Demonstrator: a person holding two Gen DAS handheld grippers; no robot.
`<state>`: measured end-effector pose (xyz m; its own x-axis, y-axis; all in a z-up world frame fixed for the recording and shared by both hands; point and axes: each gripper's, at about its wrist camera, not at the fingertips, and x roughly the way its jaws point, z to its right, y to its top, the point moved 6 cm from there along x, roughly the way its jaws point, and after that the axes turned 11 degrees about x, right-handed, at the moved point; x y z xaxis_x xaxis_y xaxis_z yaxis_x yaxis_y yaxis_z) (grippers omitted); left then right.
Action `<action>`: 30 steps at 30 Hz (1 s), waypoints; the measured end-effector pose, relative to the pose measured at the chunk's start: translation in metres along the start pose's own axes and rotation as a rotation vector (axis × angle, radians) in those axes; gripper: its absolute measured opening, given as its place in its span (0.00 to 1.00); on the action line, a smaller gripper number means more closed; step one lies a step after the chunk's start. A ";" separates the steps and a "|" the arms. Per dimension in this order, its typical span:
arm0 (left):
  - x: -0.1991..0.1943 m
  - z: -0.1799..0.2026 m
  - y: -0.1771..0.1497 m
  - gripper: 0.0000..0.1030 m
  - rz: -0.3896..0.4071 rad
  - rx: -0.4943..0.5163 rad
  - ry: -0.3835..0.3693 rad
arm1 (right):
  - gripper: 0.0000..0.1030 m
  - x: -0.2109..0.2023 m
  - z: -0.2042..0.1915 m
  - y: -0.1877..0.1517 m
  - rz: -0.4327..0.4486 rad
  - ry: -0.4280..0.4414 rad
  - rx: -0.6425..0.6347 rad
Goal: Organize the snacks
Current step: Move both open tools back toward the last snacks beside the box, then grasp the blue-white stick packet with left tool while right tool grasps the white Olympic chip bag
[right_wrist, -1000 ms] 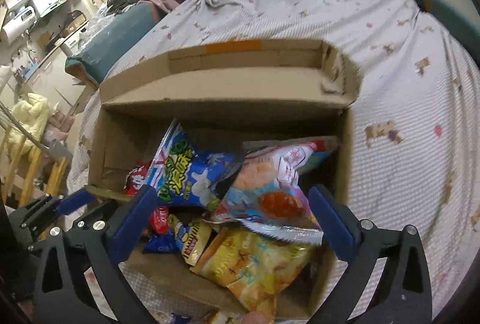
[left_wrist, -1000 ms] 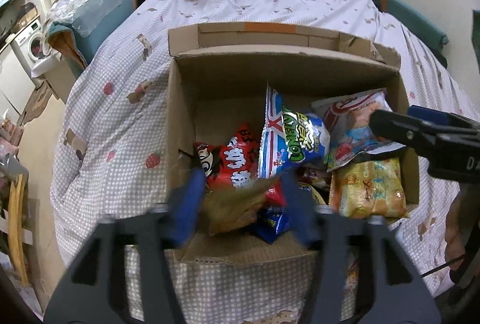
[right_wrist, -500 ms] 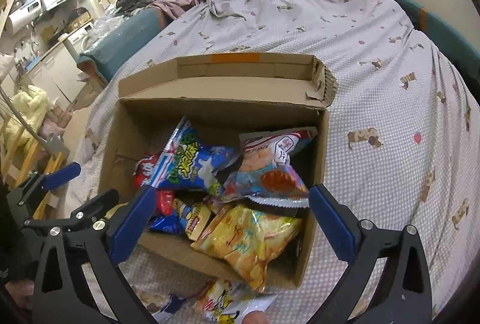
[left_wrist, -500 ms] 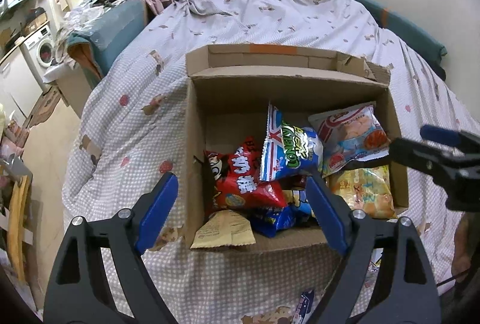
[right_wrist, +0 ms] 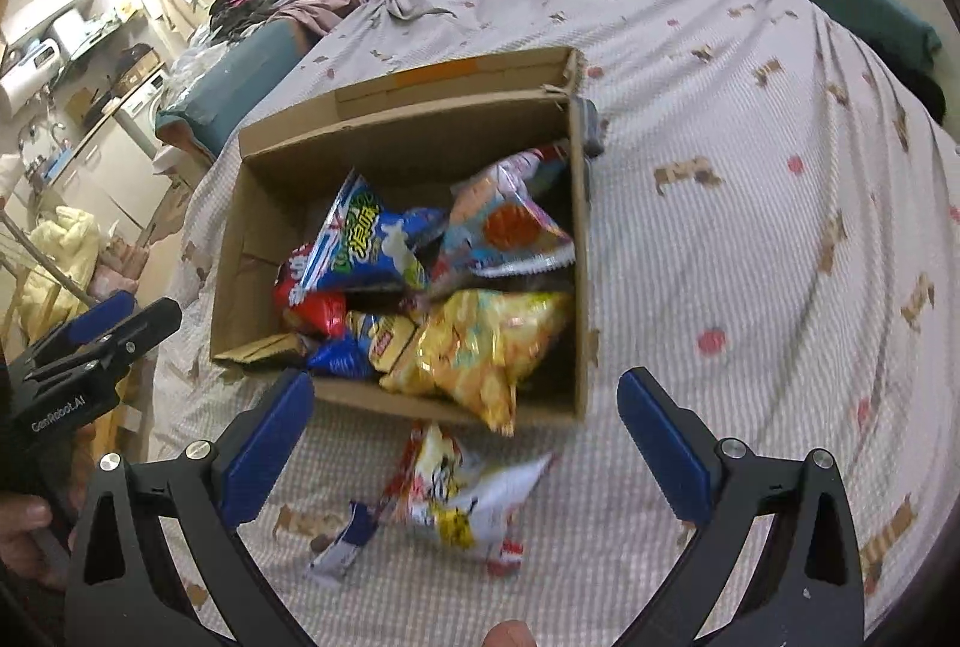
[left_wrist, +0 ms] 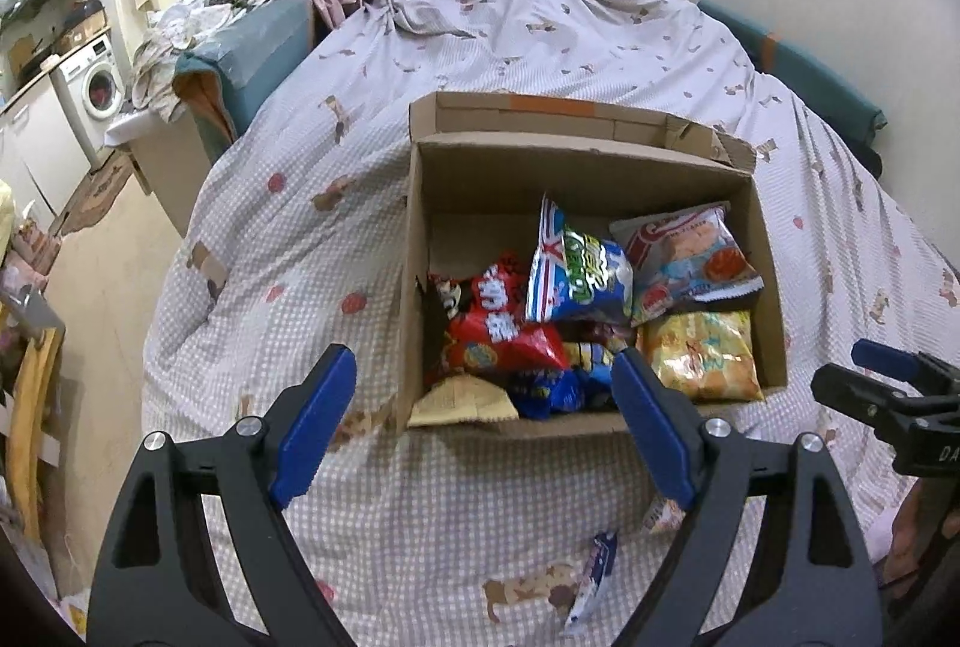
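Snacks fill the cardboard box (left_wrist: 414,251) on the bed (left_wrist: 492,47). A second ago the left gripper (left_wrist: 477,422) was shut on a brown packet (left_wrist: 462,401); now that packet lies in the box's near left corner. Both grippers have pulled back, and the left gripper and right gripper (right_wrist: 462,443) are wide open, holding nothing. Two packets are left on the bed by the near edge: a white and yellow one (right_wrist: 462,497) and a small blue one (right_wrist: 345,539). Clothes and a washing machine (left_wrist: 96,77) sit behind.
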<state>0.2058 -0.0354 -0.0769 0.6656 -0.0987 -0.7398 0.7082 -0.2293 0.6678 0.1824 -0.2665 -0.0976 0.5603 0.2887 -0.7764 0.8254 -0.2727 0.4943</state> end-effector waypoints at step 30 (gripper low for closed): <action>0.068 0.114 -0.141 0.82 -0.474 0.223 -0.163 | 1.00 0.005 0.078 -0.073 -0.168 -0.063 0.217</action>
<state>0.1240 -0.1203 -0.2307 0.2282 -0.0792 -0.9704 0.8427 -0.4830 0.2376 0.1194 -0.3163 -0.1683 0.4055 0.2910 -0.8666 0.8686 -0.4180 0.2660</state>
